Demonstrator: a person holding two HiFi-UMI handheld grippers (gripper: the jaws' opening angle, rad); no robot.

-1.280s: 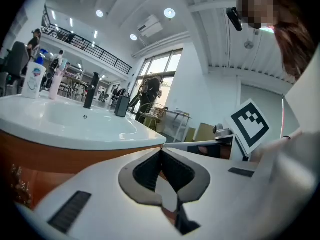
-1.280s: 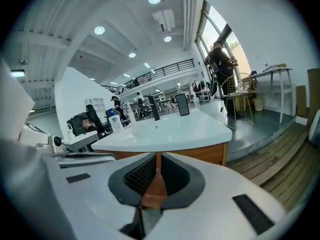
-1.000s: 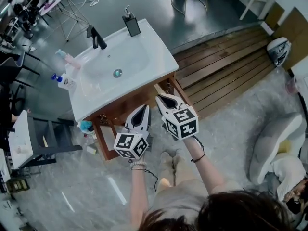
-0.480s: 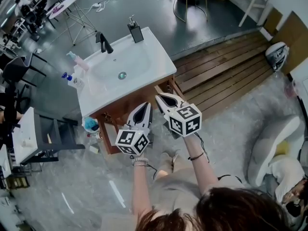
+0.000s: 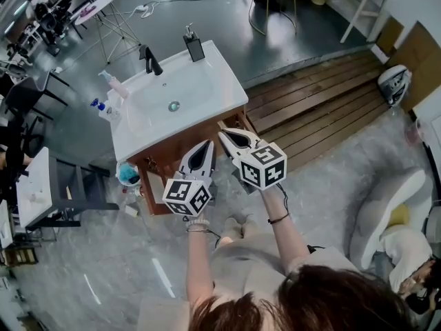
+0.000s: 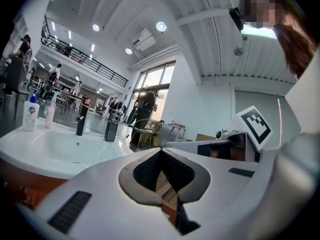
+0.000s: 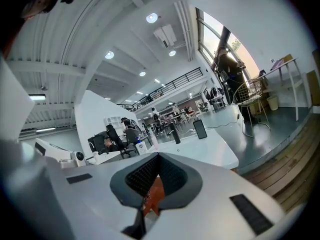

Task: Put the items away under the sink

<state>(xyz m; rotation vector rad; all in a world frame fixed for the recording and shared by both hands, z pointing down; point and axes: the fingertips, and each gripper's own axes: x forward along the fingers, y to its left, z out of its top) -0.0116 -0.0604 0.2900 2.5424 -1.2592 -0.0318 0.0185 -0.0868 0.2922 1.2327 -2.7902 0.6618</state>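
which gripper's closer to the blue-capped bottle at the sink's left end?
Left. The left gripper is below and right of the bottle, at the front of the sink. The right gripper is beside it, farther right.

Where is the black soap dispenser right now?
In the head view, the dispenser stands at the far right corner of the sink, to the right of the black faucet.

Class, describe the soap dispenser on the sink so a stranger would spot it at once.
Find the white sink top on the wooden cabinet. Along its far rim stand two black things: the soap dispenser is the one nearer the right corner. Unlike the slanted faucet, it is a squat square block with a metal pump on top.
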